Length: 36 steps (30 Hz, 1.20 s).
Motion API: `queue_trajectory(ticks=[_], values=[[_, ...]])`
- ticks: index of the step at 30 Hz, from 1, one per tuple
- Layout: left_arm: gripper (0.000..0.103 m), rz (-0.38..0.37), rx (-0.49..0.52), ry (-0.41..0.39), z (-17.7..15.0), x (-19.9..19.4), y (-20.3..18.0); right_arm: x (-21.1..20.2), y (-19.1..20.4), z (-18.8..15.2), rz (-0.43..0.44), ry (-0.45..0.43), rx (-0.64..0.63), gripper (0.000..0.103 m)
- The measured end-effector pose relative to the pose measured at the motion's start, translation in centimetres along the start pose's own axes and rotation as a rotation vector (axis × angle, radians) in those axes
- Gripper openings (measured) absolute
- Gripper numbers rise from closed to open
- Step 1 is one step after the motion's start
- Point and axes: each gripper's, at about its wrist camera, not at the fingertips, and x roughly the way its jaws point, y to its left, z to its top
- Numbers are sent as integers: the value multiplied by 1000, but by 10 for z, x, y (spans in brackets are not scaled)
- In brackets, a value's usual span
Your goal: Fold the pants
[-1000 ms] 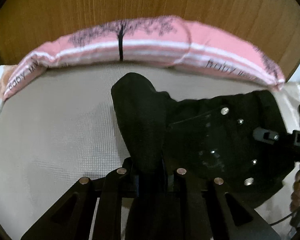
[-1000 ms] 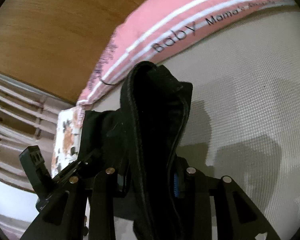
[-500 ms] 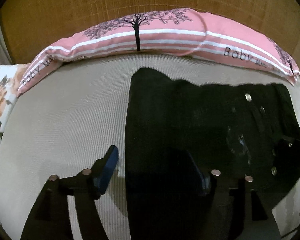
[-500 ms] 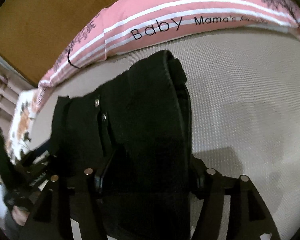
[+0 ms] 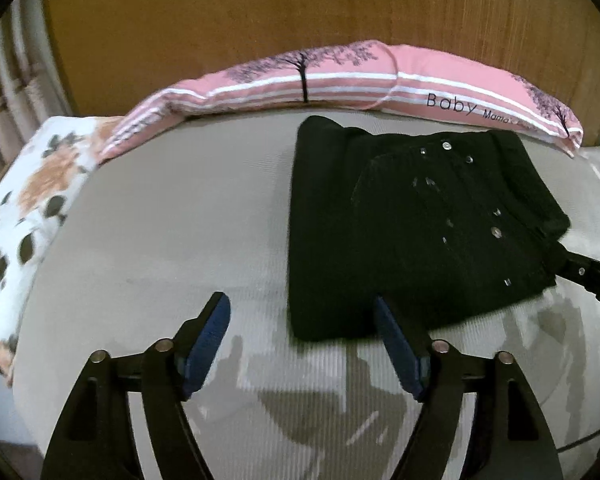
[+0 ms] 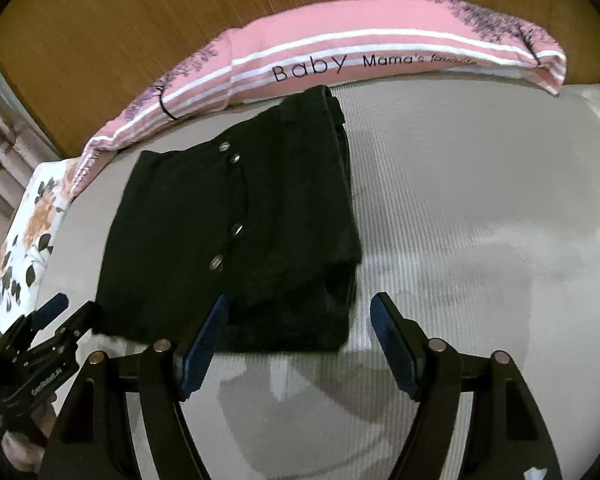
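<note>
The black pants lie folded in a compact rectangle on the beige mattress, metal buttons facing up. They also show in the right wrist view. My left gripper is open and empty, just in front of the pants' near left corner. My right gripper is open and empty, at the pants' near right corner. The right gripper shows at the right edge of the left wrist view. The left gripper shows at the lower left of the right wrist view.
A long pink striped pillow with tree prints lies along the wooden headboard behind the pants. A floral cushion sits at the mattress's left end. Bare mattress lies right of the pants.
Both grippers have let go of the pants and opened. The pants dropped flat onto the mattress, and both grippers pulled back toward the near edge.
</note>
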Motion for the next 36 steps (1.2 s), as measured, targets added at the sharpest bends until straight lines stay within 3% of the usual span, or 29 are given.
queue_trajectory(ticks=[2, 3, 13, 21, 36], values=[[80, 6, -13, -11, -12, -16, 0, -12, 8, -9, -12, -23, -6, 78], [80, 2, -19, -16, -16, -21, 0, -19, 11, -14, -21, -37, -13, 85], [85, 22, -50, -25, -41, -54, -1, -56, 46, -45, -85, -120, -124, 101], [85, 30, -68, -26, -44, -61, -2, -67, 63, -58, -108, -138, -193, 102], [85, 36, -53, -29, -46, -66, -10, -68, 58, -61, -89, -124, -157, 102]])
